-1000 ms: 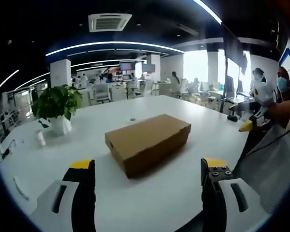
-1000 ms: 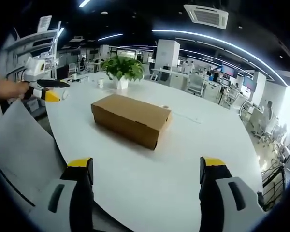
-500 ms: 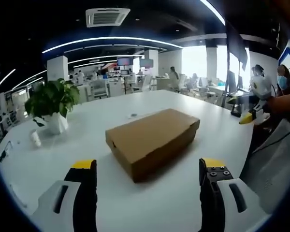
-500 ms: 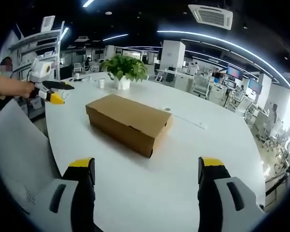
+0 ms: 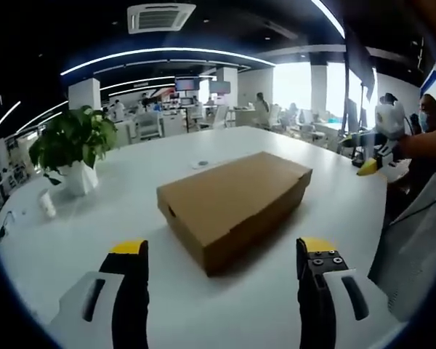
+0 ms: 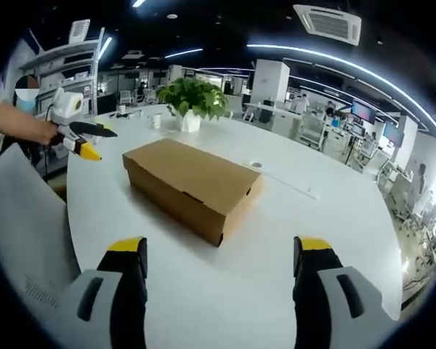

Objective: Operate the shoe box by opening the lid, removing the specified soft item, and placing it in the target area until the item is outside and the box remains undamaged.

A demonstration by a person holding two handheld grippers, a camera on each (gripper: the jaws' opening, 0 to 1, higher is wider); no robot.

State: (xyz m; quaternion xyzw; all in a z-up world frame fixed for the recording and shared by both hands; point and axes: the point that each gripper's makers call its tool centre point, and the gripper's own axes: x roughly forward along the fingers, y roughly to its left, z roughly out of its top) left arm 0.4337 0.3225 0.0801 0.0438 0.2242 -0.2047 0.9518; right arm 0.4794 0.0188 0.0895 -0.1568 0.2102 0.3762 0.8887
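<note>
A brown cardboard shoe box (image 5: 232, 203) (image 6: 189, 185) lies on the white table (image 5: 116, 211) (image 6: 312, 218) with its lid closed. My left gripper (image 5: 221, 251) is open, a short way in front of the box's near end, with nothing between its jaws. My right gripper (image 6: 218, 247) is open too, facing the box's corner from the other side of the table. The left gripper (image 6: 87, 142) also shows at the left of the right gripper view, held by a hand. The right gripper (image 5: 370, 160) shows at the right of the left gripper view.
A potted green plant (image 5: 69, 149) (image 6: 192, 102) in a white pot stands on the table beyond the box. A small white cup (image 6: 155, 121) and a small round object (image 5: 201, 163) lie nearby. Office desks and people fill the background.
Both grippers have come closer to the box, which now looks larger in both views. The box itself has not moved and its lid stays closed.
</note>
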